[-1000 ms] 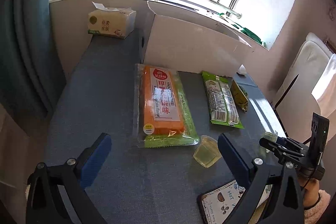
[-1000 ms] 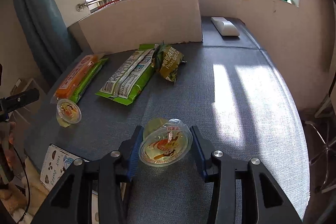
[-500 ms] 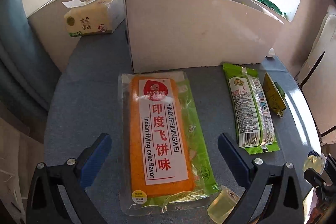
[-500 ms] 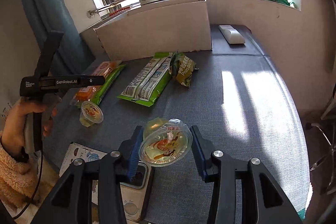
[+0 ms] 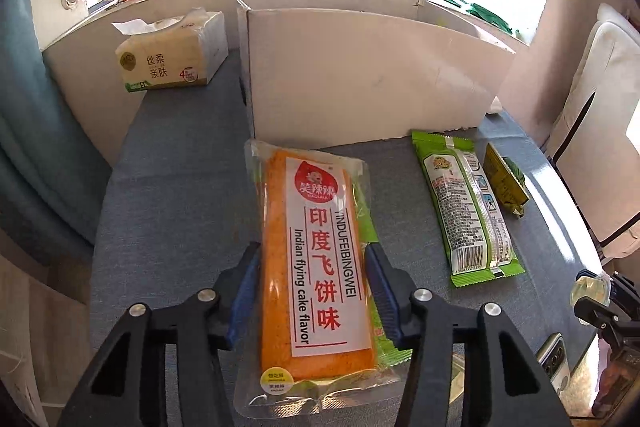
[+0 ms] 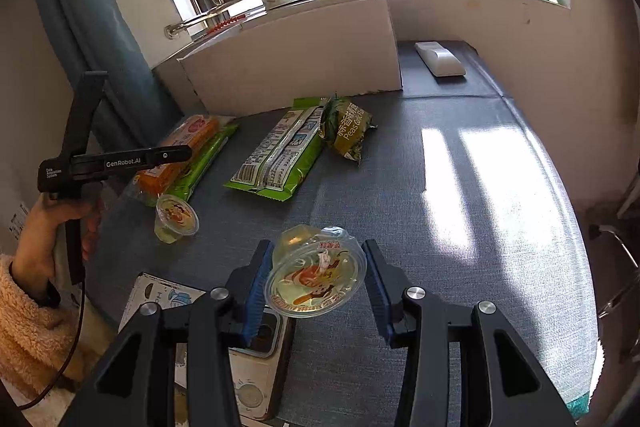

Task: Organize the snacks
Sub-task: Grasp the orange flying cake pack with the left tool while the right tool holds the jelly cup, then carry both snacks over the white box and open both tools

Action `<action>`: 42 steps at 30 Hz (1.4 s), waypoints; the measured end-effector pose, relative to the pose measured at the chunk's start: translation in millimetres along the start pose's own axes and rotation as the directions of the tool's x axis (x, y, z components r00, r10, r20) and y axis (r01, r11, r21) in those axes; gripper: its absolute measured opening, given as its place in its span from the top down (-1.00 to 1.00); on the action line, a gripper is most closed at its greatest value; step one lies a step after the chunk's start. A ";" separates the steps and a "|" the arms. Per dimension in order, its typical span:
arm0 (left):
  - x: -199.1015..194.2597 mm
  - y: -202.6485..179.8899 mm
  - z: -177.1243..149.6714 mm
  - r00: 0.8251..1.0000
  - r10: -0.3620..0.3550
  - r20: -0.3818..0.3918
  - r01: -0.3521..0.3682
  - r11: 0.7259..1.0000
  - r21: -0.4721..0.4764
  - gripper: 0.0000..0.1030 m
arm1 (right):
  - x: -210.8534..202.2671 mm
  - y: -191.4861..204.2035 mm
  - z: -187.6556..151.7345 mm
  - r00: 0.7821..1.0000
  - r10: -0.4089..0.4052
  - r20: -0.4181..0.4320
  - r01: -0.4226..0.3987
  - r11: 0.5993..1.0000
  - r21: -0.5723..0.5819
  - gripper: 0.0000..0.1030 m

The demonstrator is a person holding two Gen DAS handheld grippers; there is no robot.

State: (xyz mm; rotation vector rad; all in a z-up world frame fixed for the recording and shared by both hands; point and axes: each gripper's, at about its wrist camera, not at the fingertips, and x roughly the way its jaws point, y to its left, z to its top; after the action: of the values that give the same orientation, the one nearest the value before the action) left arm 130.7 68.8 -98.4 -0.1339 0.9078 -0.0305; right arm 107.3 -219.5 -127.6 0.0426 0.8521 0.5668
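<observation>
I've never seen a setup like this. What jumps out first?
The big orange flying cake pack, clamped between the left tool, fills the left view. In the right view, the right tool holds a jelly cup above the grey table, with a white box standing behind.

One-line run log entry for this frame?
left gripper: jaws closed on flying cake pack | right gripper: holding jelly cup | second jelly cup: on table
</observation>
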 end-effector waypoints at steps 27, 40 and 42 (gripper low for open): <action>34.8 -26.1 0.7 0.994 0.062 -0.094 -0.049 0.990 0.133 -0.52 | 3.7 2.6 -1.0 1.000 0.008 -0.012 -0.008 1.000 -0.010 0.06; -4.3 -0.3 -3.9 1.000 -0.018 -0.014 0.019 0.998 0.067 -0.14 | 5.2 7.1 -0.5 1.000 0.012 -0.015 -0.013 1.000 -0.022 0.06; -10.9 3.2 -2.1 0.998 -0.058 -0.002 0.058 0.997 0.049 -0.14 | 5.2 9.1 0.7 1.000 0.013 -0.012 -0.014 0.999 -0.030 0.06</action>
State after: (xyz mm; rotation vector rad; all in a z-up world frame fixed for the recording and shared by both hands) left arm 122.2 72.7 -91.6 -0.1148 0.9026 -0.1064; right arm 106.3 -209.1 -128.5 0.0172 0.8551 0.5930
